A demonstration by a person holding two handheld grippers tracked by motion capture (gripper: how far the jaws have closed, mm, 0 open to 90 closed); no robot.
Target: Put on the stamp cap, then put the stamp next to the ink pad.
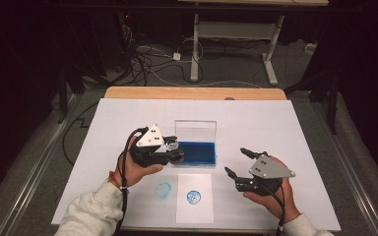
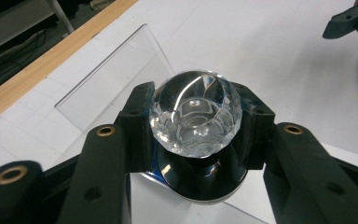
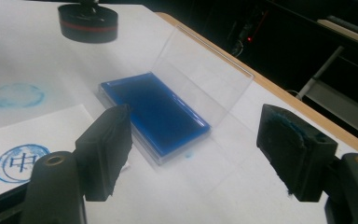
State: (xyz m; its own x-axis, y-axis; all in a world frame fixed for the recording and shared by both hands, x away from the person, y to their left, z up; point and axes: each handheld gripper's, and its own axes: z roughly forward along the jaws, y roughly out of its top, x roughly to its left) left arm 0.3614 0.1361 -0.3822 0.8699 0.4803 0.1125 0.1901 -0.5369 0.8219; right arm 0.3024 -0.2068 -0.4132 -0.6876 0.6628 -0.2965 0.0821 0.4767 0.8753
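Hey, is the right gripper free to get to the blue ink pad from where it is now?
Probably yes. The right gripper is open and holds nothing, and bare table lies between it and the ink pad. The pad's clear lid stands up at the far side.

Both grippers are matte black plastic. The left gripper [image 1: 174, 150] carries a pale grey three-cornered plate dotted with small dark screw holes, and a black cable loops from its rear past a red band at the wrist. The right gripper [image 1: 236, 162] bears the same kind of grey plate, and its cable runs back along the forearm. Seen close, each jaw is a thick black arm with a brass-ringed hole near its base and a blocky pad at the tip; the right gripper's pads [image 3: 289, 149] are smeared with blue. Both sleeves [image 1: 91, 211] are light grey knit
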